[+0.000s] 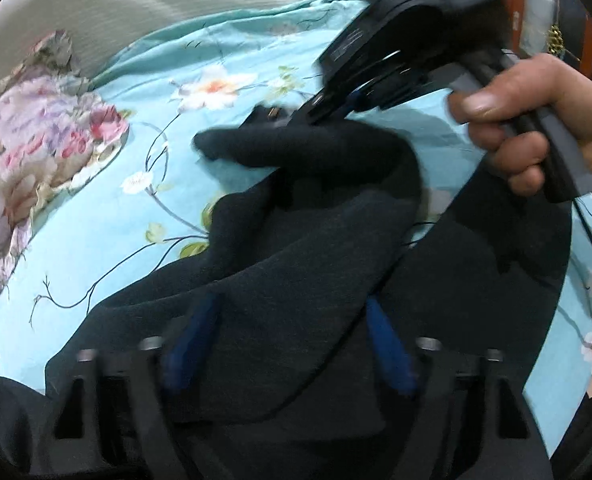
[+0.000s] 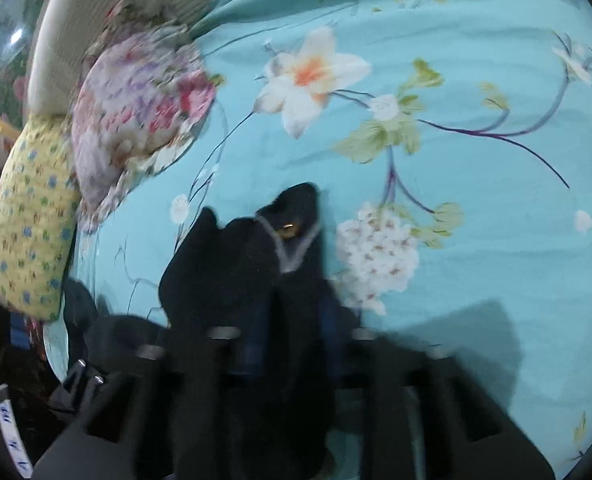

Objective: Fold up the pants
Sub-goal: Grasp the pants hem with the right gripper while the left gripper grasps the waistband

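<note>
**Dark pants gathered on a floral bedsheet, a gripper at each end of the bunch**

Nearest the left wrist camera, the left gripper [image 1: 290,316] stands with its blue-tipped fingers [image 1: 383,336] parted around a fold of the dark charcoal fabric pants [image 1: 296,248]; whether the pads press the cloth cannot be told. The pants lie crumpled on the turquoise bedsheet printed with white flowers [image 1: 108,240], their bunched length running away from that camera toward the upper middle of the view, where the waistband end with a brass button [image 2: 286,232] points away. There the right gripper [image 2: 292,300], held in a person's right hand [image 1: 535,128], is clenched on the waistband cloth, which rises between its fingers in the right wrist view. Beyond, at the sheet's far left, lie a pink-and-purple floral pillow [image 2: 136,120] and a yellow dotted cushion [image 2: 32,216], touching each other.
</note>
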A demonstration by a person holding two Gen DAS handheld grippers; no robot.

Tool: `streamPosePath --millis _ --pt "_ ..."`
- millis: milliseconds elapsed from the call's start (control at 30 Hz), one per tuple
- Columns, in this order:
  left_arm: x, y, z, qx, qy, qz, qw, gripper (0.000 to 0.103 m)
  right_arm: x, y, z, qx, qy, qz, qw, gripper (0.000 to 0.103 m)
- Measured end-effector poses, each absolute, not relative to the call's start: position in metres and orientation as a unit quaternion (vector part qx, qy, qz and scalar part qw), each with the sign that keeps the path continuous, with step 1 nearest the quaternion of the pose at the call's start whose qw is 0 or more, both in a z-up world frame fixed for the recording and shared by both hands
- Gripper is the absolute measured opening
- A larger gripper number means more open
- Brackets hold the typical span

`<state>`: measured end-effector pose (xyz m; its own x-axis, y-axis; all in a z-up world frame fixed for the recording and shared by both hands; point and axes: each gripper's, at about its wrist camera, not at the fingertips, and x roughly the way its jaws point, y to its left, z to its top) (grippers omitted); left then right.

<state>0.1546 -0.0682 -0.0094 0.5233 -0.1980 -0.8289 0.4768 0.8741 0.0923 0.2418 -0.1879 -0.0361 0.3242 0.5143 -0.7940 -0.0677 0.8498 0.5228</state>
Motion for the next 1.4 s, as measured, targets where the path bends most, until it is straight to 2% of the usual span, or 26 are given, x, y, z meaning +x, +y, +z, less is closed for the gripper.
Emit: streamPosePath --millis 100,200,467,633,1267,1333,1400 --pt "0.159 -0.06 -0.005 0.133 0.454 -0.207 0.856 0.018 0.231 -0.203 -0.023 0.234 0.521 0.174 0.802 0.008" --pt "0.158 -0.053 0.005 0.114 0.45 -0.214 0.86 0.011 0.214 -0.219 -0.003 0.253 0.491 0.161 0.818 0.007" --pt "0.121 -0.05 0.047 0.089 0.406 -0.248 0.875 0.009 0.142 -0.27 0.05 0.305 0.42 0.117 0.847 0.007" --pt "0.099 -0.054 0.054 0.076 0.403 -0.271 0.871 0.009 0.098 -0.289 0.061 0.314 0.404 0.094 0.854 0.007" --pt "0.048 -0.077 0.024 0.097 0.43 -0.3 0.846 0.009 -0.014 -0.309 0.004 0.348 0.425 -0.001 0.836 0.006" --pt "0.048 -0.078 0.017 0.098 0.439 -0.302 0.841 0.012 -0.019 -0.309 0.001 0.346 0.429 -0.006 0.835 0.006" --pt "0.049 -0.08 0.008 0.1 0.453 -0.303 0.832 0.018 -0.02 -0.309 -0.005 0.344 0.438 -0.009 0.831 0.006"
